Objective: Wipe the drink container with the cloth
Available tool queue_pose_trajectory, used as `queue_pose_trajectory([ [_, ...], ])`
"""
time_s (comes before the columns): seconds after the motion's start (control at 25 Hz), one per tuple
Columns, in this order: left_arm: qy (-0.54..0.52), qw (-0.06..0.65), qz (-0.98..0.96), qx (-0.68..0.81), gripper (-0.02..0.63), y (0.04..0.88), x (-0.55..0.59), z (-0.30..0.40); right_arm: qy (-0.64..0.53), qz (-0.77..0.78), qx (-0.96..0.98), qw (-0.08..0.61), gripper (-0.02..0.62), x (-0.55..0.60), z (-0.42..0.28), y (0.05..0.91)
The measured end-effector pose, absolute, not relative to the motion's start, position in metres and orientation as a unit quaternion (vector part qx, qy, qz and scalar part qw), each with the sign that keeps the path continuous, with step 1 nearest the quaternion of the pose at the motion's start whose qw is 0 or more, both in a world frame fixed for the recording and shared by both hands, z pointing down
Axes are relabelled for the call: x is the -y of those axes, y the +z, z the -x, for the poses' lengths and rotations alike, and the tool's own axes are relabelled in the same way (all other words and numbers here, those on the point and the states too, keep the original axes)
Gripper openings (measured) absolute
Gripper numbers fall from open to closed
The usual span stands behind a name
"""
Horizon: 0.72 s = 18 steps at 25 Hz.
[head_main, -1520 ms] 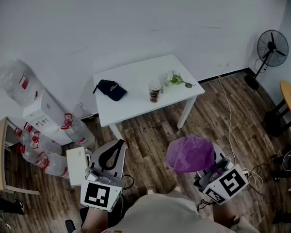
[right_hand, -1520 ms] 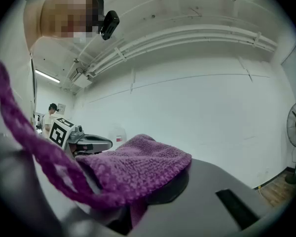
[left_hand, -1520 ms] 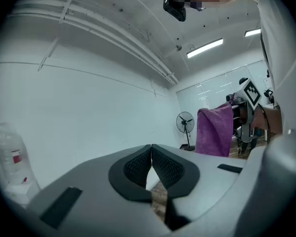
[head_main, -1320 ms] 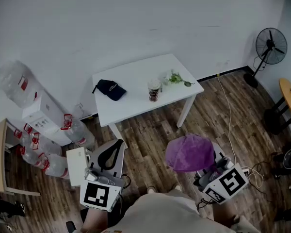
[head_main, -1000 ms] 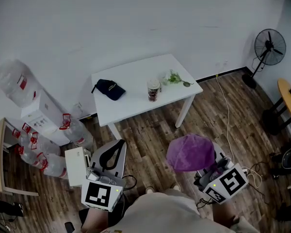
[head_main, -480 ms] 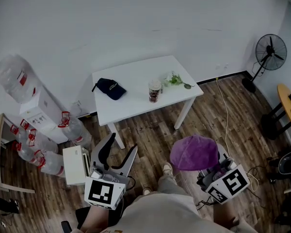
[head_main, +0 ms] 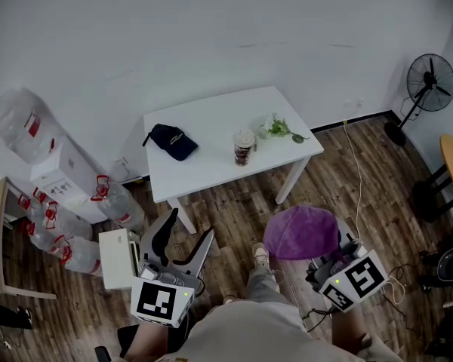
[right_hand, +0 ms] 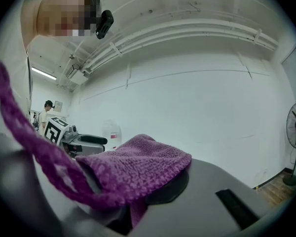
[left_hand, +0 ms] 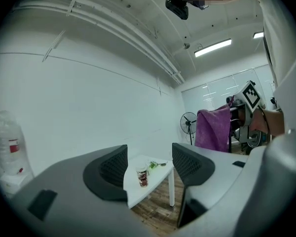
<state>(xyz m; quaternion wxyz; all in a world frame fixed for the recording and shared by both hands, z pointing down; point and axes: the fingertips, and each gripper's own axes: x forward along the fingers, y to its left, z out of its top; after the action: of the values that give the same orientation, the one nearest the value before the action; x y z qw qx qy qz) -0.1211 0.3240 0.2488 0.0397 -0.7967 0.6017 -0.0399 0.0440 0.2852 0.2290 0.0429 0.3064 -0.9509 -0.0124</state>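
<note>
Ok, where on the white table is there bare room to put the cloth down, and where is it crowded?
The table is bare in the middle, between the dark cap and the drink container, and along its near edge. The right end is crowded: the drink container and the green sprig sit close together there.

Both grippers point level ahead of the person. The left gripper (head_main: 190,226) has just been opening its jaws and holds nothing, while the right gripper (right_hand: 160,194) grips a purple cloth (head_main: 300,232) draped over its jaws.
</note>
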Motion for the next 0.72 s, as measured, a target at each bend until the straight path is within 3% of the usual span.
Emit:
queue_pose_trajectory([
  [0.72, -0.132, 0.008, 0.786, -0.604, 0.322, 0.303, -0.088, 0.091, 0.038, -0.270, 0.960, 0.062, 0.040, -0.027, -0.058, 0.274],
])
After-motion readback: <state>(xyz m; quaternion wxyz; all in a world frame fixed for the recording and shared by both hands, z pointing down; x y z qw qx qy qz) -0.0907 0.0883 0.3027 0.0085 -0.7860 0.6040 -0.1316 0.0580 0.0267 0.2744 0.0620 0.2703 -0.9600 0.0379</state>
